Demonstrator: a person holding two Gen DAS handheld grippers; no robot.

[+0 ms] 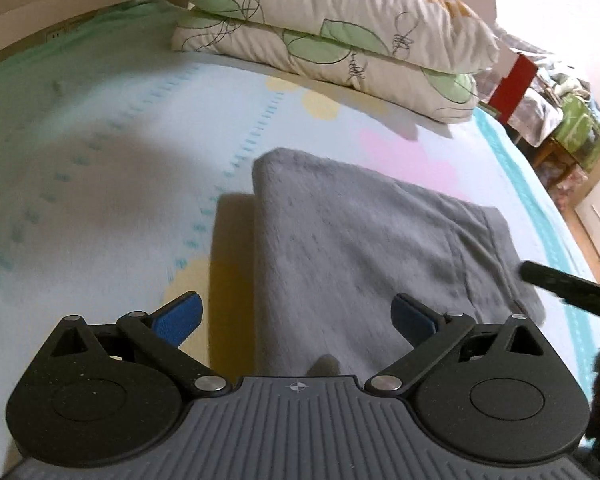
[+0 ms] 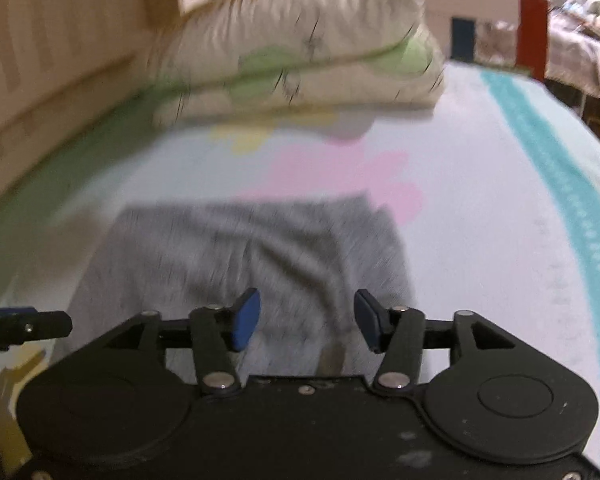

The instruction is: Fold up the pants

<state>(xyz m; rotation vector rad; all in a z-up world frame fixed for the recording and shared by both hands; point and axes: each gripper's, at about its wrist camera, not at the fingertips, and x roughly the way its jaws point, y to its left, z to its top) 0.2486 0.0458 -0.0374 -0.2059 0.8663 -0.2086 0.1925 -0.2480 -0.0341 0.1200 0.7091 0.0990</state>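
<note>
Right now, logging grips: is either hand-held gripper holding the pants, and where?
Neither. Left hand-held gripper and right hand-held gripper are open above the folded grey pants.

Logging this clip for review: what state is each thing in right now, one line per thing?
Pants: folded into a flat grey rectangle on the bed, not held.
Left gripper: open, empty, over the pants.
Right gripper: open, nothing between the pads.
Pillows: two, stacked at the head of the bed.

Grey pants (image 1: 364,248) lie folded into a flat rectangle on the bedsheet (image 1: 100,160).
</note>
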